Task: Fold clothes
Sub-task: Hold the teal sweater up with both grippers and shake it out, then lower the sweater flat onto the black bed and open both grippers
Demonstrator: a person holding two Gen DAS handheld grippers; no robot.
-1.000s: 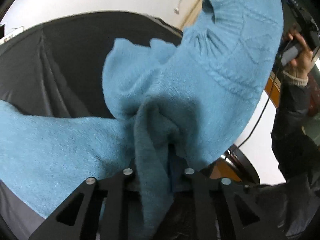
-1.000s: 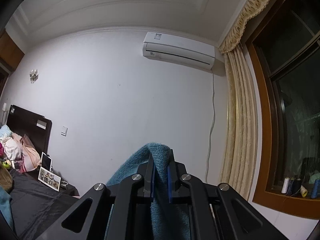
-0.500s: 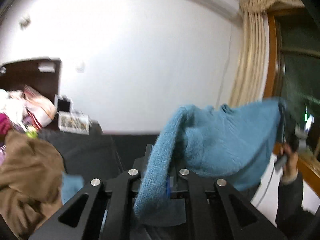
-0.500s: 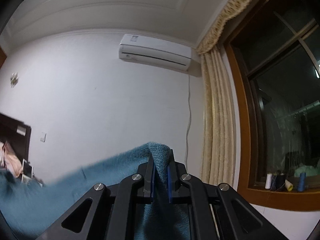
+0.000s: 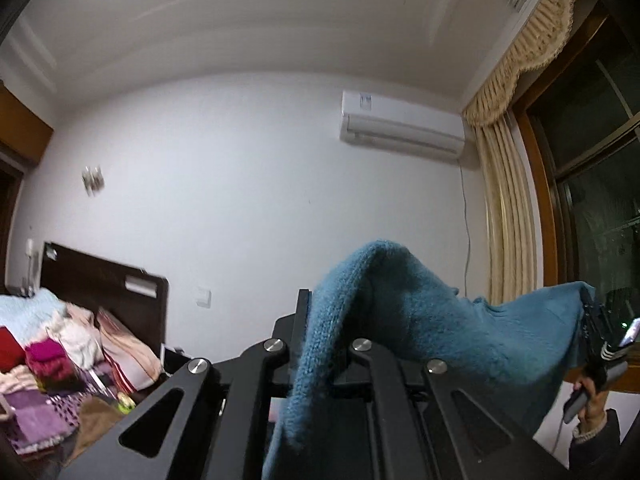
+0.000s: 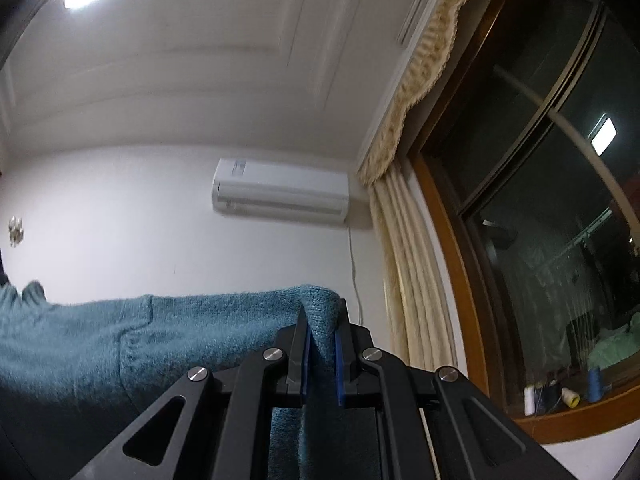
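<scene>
Both grippers hold one blue knitted sweater in the air, stretched between them.

Left gripper: the jaws have just been closing and now stand fully closed on a fold of the sweater. The knit bulges up above the fingers and a narrow strip hangs down between the two black arms. From this grip the fabric runs to the right, toward the right gripper, which shows at the right edge of the left wrist view with a hand on its handle.

Right gripper: the jaws are clamped on a thick fold of the same sweater, and the blue pads press on the knit from both sides. The fabric extends leftward from the grip in a nearly level band to the frame edge.

Surroundings: a white wall with an air conditioner, a cream curtain beside a dark window, and a bed with a dark headboard and piled clothes at lower left.
</scene>
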